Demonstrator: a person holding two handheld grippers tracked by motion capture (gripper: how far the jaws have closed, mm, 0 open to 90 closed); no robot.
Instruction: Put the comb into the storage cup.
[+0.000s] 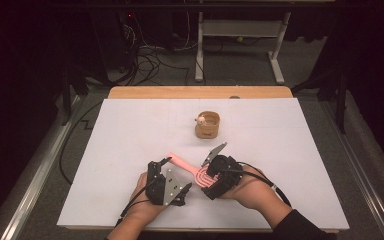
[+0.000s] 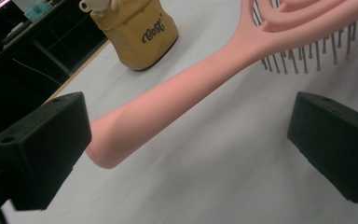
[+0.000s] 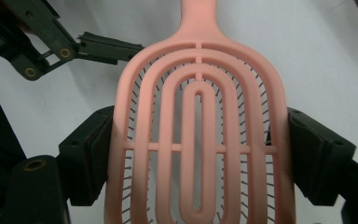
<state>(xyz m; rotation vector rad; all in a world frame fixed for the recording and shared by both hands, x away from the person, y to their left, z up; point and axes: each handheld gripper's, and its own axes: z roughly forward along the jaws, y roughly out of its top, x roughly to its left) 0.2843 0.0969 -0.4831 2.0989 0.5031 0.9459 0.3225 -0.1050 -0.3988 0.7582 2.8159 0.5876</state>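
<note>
A pink vented hairbrush (image 1: 182, 162) is held just above the white board, handle pointing away to the left. My right gripper (image 1: 205, 179) is shut on its head; in the right gripper view the two pads (image 3: 93, 154) press on either edge of the brush head (image 3: 198, 28), bristles facing down. My left gripper (image 1: 176, 174) stands open around the handle's end. In the left gripper view the handle (image 2: 177, 93) lies between the wide-apart jaws, its tip close beside the left pad (image 2: 42, 149). Part of the left gripper (image 3: 51, 46) also shows in the right gripper view.
A tan cup (image 1: 207, 125) (image 2: 135, 32) with a small pale object inside stands on the white board (image 1: 130, 130) beyond the brush. A wooden table edge (image 1: 200, 92) runs along the back. Cables and a desk frame (image 1: 240, 30) sit on the floor behind.
</note>
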